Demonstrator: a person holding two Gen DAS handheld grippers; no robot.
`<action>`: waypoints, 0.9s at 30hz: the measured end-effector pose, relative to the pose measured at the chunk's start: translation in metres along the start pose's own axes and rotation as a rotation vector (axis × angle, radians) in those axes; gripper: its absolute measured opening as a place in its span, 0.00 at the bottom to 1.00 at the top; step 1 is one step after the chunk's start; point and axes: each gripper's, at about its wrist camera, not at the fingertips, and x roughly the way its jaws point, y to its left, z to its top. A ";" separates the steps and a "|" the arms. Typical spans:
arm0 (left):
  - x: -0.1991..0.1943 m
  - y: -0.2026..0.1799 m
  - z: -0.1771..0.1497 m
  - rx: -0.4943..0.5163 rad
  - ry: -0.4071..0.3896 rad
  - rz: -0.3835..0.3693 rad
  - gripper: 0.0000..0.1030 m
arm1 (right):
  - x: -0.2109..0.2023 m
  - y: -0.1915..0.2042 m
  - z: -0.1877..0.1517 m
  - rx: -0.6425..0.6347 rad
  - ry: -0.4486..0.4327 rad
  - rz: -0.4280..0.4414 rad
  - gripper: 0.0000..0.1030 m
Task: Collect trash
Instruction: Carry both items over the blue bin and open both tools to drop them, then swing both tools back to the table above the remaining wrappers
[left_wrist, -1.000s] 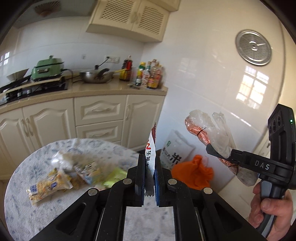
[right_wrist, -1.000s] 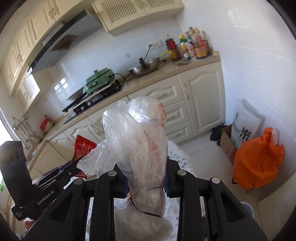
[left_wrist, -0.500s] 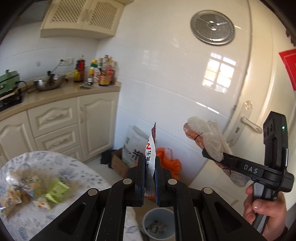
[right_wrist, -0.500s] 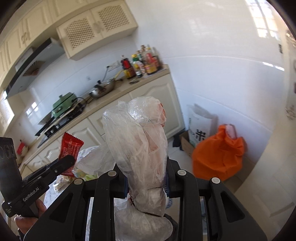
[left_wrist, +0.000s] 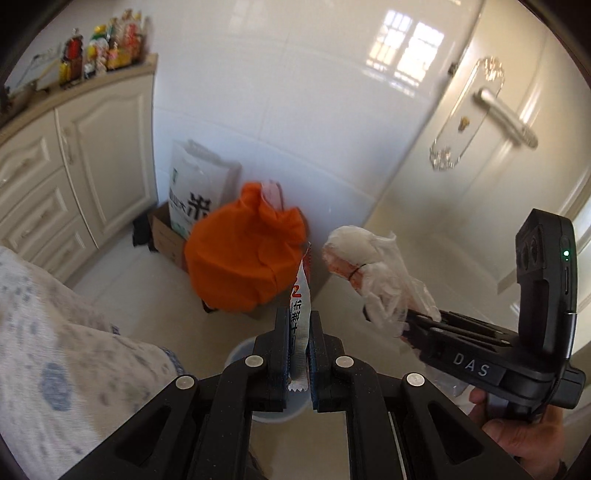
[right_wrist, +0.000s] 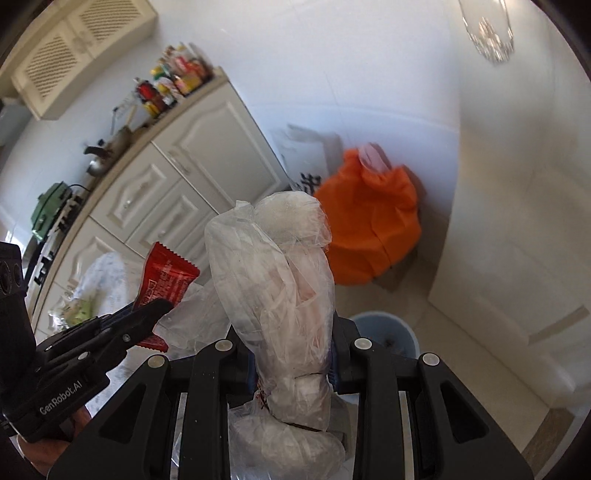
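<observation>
Left wrist view: red-and-silver snack wrapper (left_wrist: 300, 295) stands upright at lower centre, clenched between the pads of the left tool (left_wrist: 299, 332), with the pale blue trash bin (left_wrist: 240, 356) on the floor just behind and below it. Right of it the right tool (left_wrist: 402, 321), held by a hand (left_wrist: 524, 439) at lower right, grasps a crumpled clear plastic bag (left_wrist: 373, 273); right wrist view shows that bag (right_wrist: 280, 288) pinched at centre, bin (right_wrist: 384, 328) beneath. Orange bag (left_wrist: 243, 258) sits mid-frame against the white wall; blue-patterned desk (left_wrist: 66, 354) fills lower left.
</observation>
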 end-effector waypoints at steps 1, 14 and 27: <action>0.011 -0.002 0.004 0.004 0.017 -0.001 0.04 | 0.007 -0.008 -0.002 0.017 0.015 -0.006 0.27; 0.113 -0.013 0.033 -0.001 0.205 0.037 0.12 | 0.071 -0.058 -0.015 0.126 0.125 -0.051 0.32; 0.111 -0.021 0.028 0.023 0.151 0.167 0.90 | 0.070 -0.074 -0.021 0.207 0.114 -0.106 1.00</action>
